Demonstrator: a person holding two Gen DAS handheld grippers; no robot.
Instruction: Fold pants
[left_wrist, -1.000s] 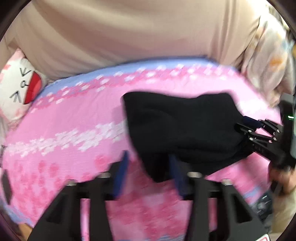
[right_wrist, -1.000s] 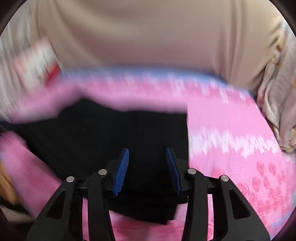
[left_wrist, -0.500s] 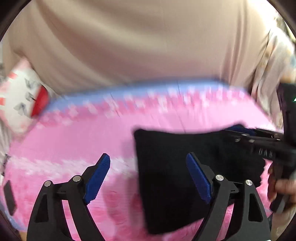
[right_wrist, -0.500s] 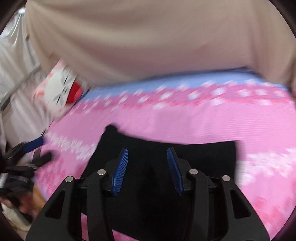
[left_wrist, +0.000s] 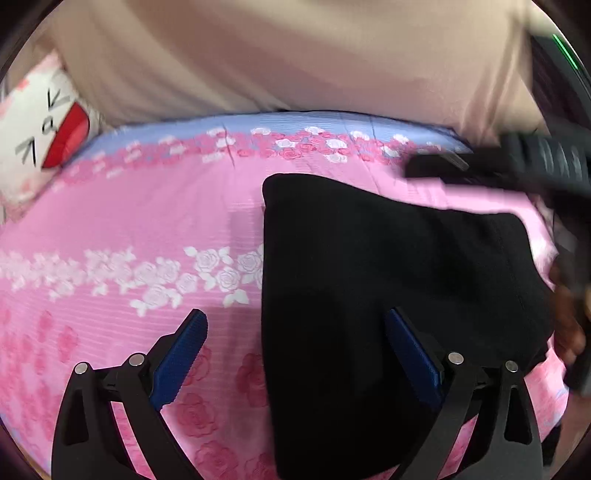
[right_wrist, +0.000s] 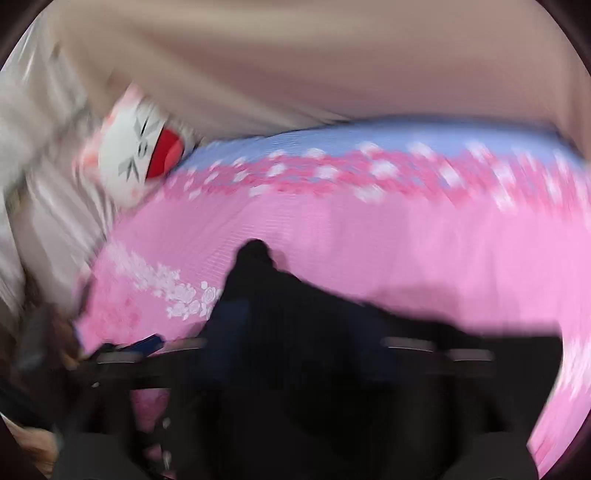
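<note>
Left tongs (left_wrist: 295, 350), just spread wide, grasp nothing above folded black pants (left_wrist: 388, 295) on the pink floral bed (left_wrist: 147, 206). Right tongs (left_wrist: 436, 166), at two o'clock, released, blurred.

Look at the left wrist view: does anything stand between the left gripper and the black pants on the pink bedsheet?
Nothing visible does. The left gripper, whose jaws have just been opening, stands wide open right over the left edge of the folded black pants on the pink floral bedsheet. The right gripper hovers blurred beyond the pants' far corner, not between.
</note>
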